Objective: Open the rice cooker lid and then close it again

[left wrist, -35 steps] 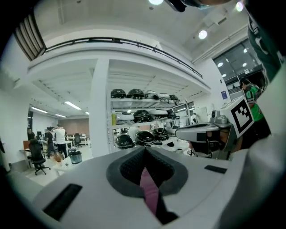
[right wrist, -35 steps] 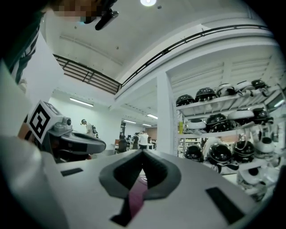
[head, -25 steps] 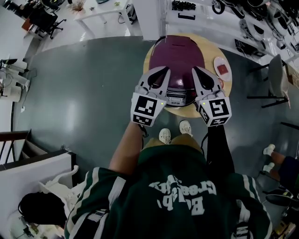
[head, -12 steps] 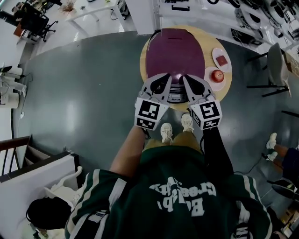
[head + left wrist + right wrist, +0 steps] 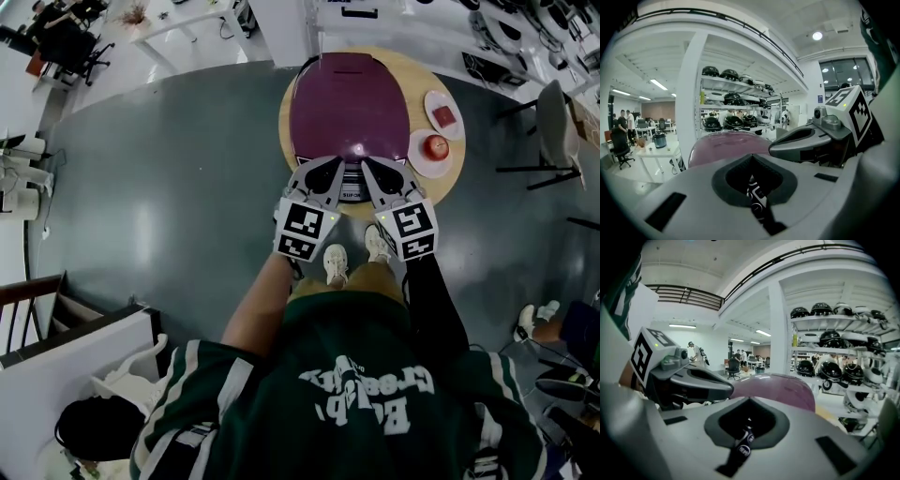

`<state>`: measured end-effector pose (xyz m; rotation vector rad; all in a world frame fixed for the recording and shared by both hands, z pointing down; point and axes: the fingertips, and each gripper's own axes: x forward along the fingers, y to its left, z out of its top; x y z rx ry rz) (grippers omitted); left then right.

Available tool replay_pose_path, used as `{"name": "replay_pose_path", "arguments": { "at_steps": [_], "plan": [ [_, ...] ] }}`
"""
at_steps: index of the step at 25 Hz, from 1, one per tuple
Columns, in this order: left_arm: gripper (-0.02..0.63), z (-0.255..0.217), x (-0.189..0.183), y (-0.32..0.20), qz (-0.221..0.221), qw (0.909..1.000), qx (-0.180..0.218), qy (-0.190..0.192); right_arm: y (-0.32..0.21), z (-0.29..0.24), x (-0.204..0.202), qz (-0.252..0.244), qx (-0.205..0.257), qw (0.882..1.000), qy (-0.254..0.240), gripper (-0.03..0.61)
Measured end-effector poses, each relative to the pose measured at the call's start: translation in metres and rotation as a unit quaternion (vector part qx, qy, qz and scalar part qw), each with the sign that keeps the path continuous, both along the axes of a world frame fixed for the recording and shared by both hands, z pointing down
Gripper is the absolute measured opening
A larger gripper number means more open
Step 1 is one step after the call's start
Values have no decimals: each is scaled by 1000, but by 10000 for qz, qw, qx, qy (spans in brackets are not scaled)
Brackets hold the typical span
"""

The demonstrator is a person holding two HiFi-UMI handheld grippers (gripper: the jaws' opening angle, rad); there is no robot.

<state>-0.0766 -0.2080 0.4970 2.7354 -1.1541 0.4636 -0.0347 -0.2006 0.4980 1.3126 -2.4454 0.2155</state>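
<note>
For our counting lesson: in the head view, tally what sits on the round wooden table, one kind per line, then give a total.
Rice cooker: 1
Plates: 2
Red food pieces: 2
Total: 5

The rice cooker's dark maroon domed plastic lid is smooth and glossy, with a bright glint near its six o'clock edge. The round pale wooden table beneath it looks matt. At the cooker's three o'clock, a glossy red apple sits on a smooth small white plate. The left gripper and right gripper are smooth, matt light grey plastic, with a darker matt grey lining at the jaws. The grey polished floor at nine o'clock shines faintly. The dark green jersey is soft matt cloth.
</note>
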Motion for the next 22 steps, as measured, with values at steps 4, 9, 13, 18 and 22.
{"name": "replay_pose_path", "arguments": {
  "at_steps": [4,9,13,18,22],
  "plan": [
    [-3,9,3,3,90,9998,-157,-70,1,12,0,24,-309,9994,142,3],
    [-3,16,8,6,219,9992,-219,-245,1,16,2,112,-457,9988,93,3],
    [-3,17,8,8,193,9992,-235,-254,2,16,1,185,-385,9989,189,3],
    [-3,19,8,6,58,9990,-429,-94,1,18,3,274,-428,9985,222,3],
    [-3,22,7,8,-17,9984,-561,-20,4,20,2,281,-386,9981,383,3]
  ]
}}
